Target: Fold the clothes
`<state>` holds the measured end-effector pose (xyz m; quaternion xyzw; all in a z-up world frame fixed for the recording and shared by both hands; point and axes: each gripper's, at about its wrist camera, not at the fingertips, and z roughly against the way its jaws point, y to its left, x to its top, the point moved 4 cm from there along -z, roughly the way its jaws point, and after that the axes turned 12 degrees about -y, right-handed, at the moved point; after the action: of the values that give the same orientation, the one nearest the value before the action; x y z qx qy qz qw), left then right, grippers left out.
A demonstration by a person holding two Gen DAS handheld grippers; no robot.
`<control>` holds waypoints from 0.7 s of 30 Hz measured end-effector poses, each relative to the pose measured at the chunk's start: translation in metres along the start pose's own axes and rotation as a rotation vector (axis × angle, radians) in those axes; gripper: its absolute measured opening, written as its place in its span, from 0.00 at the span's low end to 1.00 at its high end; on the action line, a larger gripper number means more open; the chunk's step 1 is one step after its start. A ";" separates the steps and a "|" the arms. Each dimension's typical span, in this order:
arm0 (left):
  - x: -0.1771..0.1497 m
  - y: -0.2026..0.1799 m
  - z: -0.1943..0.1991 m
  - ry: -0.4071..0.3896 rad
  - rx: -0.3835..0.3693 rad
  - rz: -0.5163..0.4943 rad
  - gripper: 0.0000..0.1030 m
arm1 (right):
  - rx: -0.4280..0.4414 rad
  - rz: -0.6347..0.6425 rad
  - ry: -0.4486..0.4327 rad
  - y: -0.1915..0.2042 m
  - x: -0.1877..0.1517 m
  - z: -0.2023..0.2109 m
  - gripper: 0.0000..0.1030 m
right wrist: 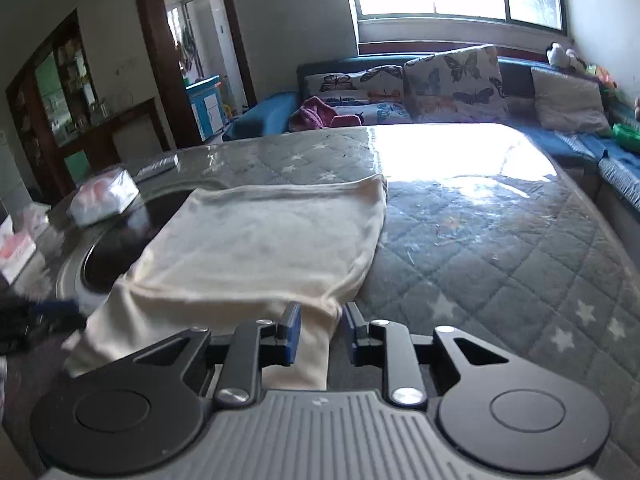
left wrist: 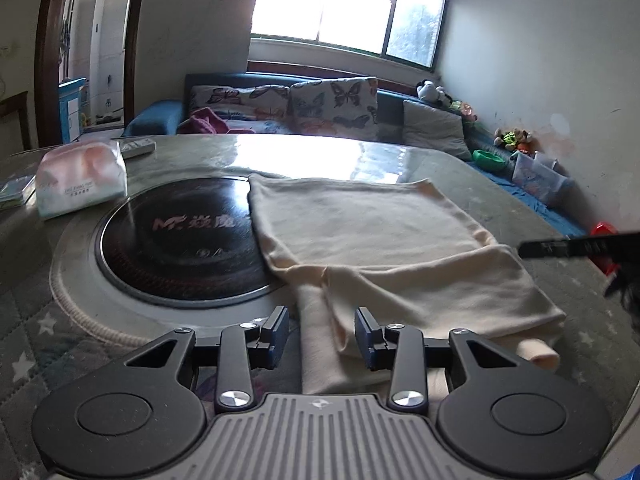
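Left tool (left wrist: 322, 338) gaping, cream garment (left wrist: 372, 232) between fingers

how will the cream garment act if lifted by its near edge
Probably floppy: the garment lies flat in soft, creased folds. Likely light, being thin knit. It may slide easily, since the table has a glossy plastic cover.
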<state>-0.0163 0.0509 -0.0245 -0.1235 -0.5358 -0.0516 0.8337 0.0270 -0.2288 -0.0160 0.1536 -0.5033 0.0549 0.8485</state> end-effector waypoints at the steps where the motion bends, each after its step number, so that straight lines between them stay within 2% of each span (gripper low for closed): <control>1: 0.000 0.001 0.000 0.002 0.003 -0.001 0.38 | 0.007 -0.019 -0.006 -0.002 0.001 -0.003 0.22; 3: -0.002 0.002 0.001 0.007 0.001 -0.002 0.38 | 0.019 -0.035 -0.015 -0.004 0.003 -0.008 0.22; 7: -0.008 0.002 -0.001 0.029 0.004 -0.019 0.38 | 0.024 0.078 -0.008 0.006 0.002 -0.018 0.21; 11: -0.010 0.003 -0.002 0.033 0.005 -0.015 0.39 | -0.062 0.206 0.031 0.006 -0.002 -0.026 0.22; 16: -0.009 0.004 -0.003 0.034 0.008 -0.015 0.39 | -0.087 0.138 0.031 -0.014 -0.002 -0.026 0.22; 21: 0.005 0.002 0.002 0.001 0.016 -0.024 0.38 | -0.039 0.132 -0.038 -0.007 0.008 -0.010 0.22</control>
<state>-0.0156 0.0534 -0.0198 -0.1104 -0.5373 -0.0573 0.8342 0.0407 -0.2333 -0.0147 0.1044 -0.5296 0.0980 0.8361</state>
